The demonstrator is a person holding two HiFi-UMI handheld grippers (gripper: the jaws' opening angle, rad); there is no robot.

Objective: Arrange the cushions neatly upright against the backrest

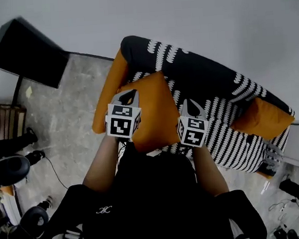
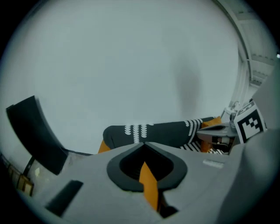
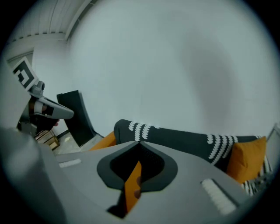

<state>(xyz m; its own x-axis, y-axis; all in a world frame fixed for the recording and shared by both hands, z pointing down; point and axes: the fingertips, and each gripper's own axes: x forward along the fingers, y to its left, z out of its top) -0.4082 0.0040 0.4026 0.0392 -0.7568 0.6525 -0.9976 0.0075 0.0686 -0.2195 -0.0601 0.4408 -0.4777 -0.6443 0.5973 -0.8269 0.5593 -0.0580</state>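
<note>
The left gripper and right gripper are each clamping a fold of the orange cushion, which is hanging at frame centre above the sofa. It is probably behaving as soft, light and floppy, so pinching opposite side edges suits it.

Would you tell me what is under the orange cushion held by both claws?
The striped sofa seat shows beside the orange cushion; the part directly beneath it is covered.
</note>
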